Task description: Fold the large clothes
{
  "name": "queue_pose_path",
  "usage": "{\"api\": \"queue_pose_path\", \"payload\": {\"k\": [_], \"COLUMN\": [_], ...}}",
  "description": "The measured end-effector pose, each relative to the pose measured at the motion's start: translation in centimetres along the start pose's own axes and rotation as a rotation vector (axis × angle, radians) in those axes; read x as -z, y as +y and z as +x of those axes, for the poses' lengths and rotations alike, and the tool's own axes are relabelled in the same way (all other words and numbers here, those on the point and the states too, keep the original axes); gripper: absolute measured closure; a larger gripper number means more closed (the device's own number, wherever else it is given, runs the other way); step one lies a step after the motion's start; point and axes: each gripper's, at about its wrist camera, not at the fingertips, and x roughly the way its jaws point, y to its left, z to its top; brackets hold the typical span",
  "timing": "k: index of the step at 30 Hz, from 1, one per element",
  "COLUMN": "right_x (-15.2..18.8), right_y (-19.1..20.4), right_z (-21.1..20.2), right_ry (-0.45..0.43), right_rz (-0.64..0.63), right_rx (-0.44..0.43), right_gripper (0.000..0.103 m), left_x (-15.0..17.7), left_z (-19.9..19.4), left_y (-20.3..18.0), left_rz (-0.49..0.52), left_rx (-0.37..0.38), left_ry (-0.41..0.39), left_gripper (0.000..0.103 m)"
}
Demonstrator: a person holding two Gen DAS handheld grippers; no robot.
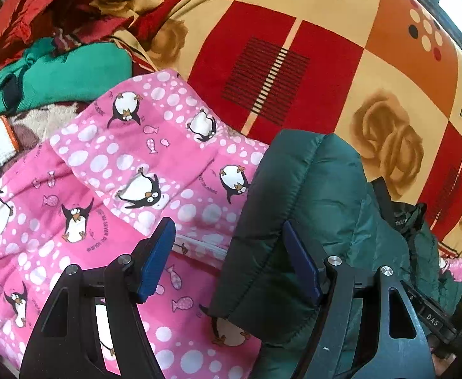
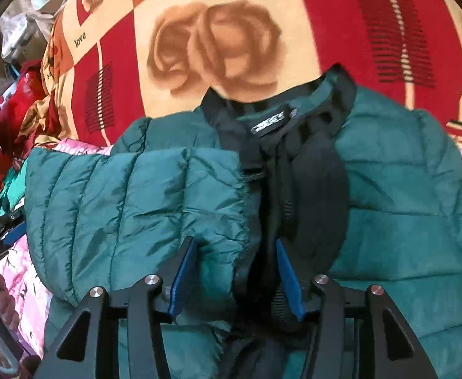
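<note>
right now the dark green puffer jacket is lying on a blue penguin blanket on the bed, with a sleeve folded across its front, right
Not quite: the penguin blanket is pink, not blue, as the left wrist view shows. The rest holds: the dark green puffer jacket lies on it, with a sleeve folded across its front.

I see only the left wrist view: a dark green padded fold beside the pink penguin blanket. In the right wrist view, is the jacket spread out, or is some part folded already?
Observer: One sleeve of the green jacket is folded across its front.
Operator: Where is the collar?
Observer: The collar, with a label inside, lies at the far end, on the rose-patterned bedspread.
Operator: And the right gripper?
Observer: The right gripper is open. The sleeve's cuff edge and the jacket's black front strip lie between its fingers, and the pads do not seem to press on them.
</note>
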Motion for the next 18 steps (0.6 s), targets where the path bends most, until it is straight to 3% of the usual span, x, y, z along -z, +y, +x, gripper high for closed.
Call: {"api": "queue_pose_path", "payload": {"k": [4, 5, 6, 7, 15, 18], "right_x": [0.2, 0.4, 0.5, 0.6, 1.0, 0.9], "right_y": [2.1, 2.5, 2.7, 2.7, 0.8, -0.6], "right_z": [0.2, 0.2, 0.1, -0.3, -8.1, -10.5], "right_ry": [-0.031, -0.040, -0.047, -0.063, -0.263, -0.322], "right_rz": [-0.057, -0.096, -0.111, -0.125, -0.106, -0.089], "right_rx": [0.006, 0.023, 0.036, 0.041, 0.037, 0.102], "right_gripper": [0.053, 0.058, 0.078, 0.083, 0.090, 0.090], "left_x": [0.1, 0.1, 0.1, 0.1, 0.2, 0.2], "left_z": [0.3, 0.3, 0.3, 0.2, 0.1, 0.0], "left_y": [0.1, 0.1, 0.2, 0.2, 0.3, 0.2], "left_rz": [-0.010, -0.011, -0.010, -0.009, -0.015, -0.011], "left_rx": [-0.006, -0.005, -0.008, -0.011, -0.009, -0.008], "left_ry": [0.009, 0.010, 0.008, 0.004, -0.001, -0.004], "left_gripper": [0.032, 0.032, 0.032, 0.032, 0.032, 0.032]}}
